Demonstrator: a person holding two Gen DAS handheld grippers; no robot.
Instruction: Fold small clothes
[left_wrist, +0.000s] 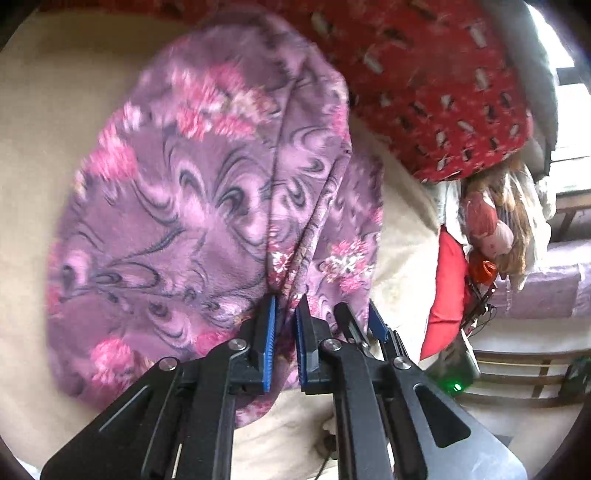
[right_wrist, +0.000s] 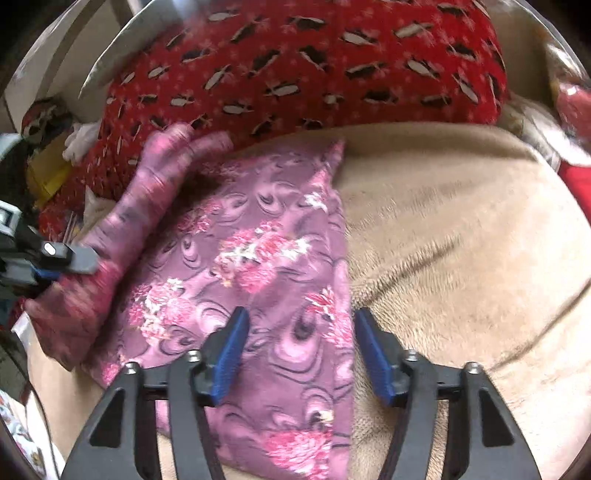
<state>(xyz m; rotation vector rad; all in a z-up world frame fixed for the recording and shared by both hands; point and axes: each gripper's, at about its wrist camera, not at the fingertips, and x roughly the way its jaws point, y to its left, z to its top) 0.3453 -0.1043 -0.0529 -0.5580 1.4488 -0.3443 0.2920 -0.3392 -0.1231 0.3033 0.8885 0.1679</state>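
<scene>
Mostly purple cloth (right_wrist: 258, 266), pink floral print, dark swirls, partly folded

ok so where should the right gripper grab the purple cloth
Judging by how it lies, the straight right edge of the purple cloth looks best, approached from the bare blanket side. That edge lies flat between the open right gripper fingers.
</scene>
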